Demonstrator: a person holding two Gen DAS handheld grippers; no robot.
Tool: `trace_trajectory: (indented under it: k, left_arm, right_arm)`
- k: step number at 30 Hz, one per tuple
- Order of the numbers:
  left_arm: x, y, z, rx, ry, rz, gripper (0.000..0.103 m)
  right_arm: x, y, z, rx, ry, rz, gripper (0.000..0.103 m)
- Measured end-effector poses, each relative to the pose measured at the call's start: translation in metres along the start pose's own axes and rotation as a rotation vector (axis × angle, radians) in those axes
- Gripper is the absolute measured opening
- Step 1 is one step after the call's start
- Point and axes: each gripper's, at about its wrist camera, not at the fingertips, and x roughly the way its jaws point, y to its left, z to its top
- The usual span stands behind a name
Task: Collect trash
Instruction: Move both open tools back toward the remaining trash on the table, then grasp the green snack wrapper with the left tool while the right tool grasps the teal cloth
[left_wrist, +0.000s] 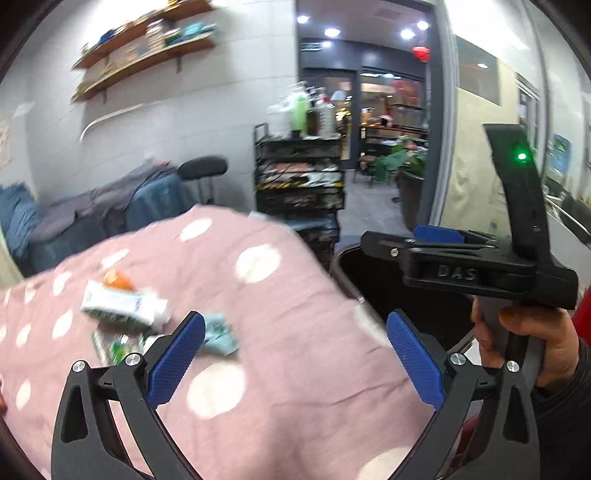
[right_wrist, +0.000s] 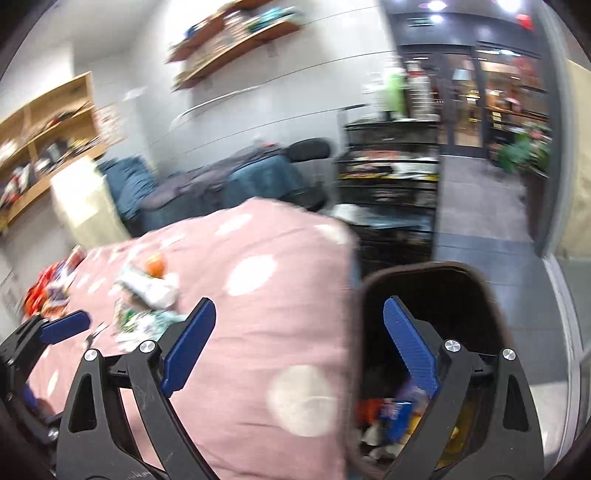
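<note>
Both tongs (left_wrist: 295, 354) (right_wrist: 299, 343) wide apart, empty

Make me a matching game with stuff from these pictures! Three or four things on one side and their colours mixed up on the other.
Things:
1. blanket
2. trash bin
3. pads on the tongs
4. little light on the other handle

Colours:
A. green
B. blue
C. pink with white dots
D. dark brown, nearly black

Right pairs: 1-C, 2-D, 3-B, 4-A
</note>
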Motion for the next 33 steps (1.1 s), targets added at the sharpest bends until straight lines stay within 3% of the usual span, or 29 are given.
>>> trace_trajectory:
  k: [4, 13, 21, 27, 29, 33]
  left_arm:
    - [-0.002, 0.043, -0.016, -0.11, 0.047, 0.063, 0.098]
    - [-0.01, 0.131, -0.042, -0.246, 0.101, 0.222, 0.094]
    - [0.02, 0.185, -0.052, -0.349, 0.207, 0.199, 0.086]
    - [0.054, 0.211, -0.051, -0.429, 0.279, 0.115, 0.073]
    - [0.063, 0.217, -0.051, -0.447, 0.303, 0.097, 0.063]
    - [0.064, 0.214, -0.047, -0.425, 0.295, 0.107, 0.05]
  right_arm:
    - [0.022, 0.04, -0.001, -0.096, 0.044, 0.058, 0.091]
    - [0.07, 0.119, -0.015, -0.289, 0.212, 0.184, 0.091]
    - [0.112, 0.152, -0.021, -0.371, 0.338, 0.157, 0.09]
    - [0.14, 0.163, -0.022, -0.415, 0.409, 0.136, 0.075]
    - [0.149, 0.165, -0.023, -0.428, 0.428, 0.125, 0.07]
    - [0.162, 0.164, -0.025, -0.413, 0.468, 0.134, 0.042]
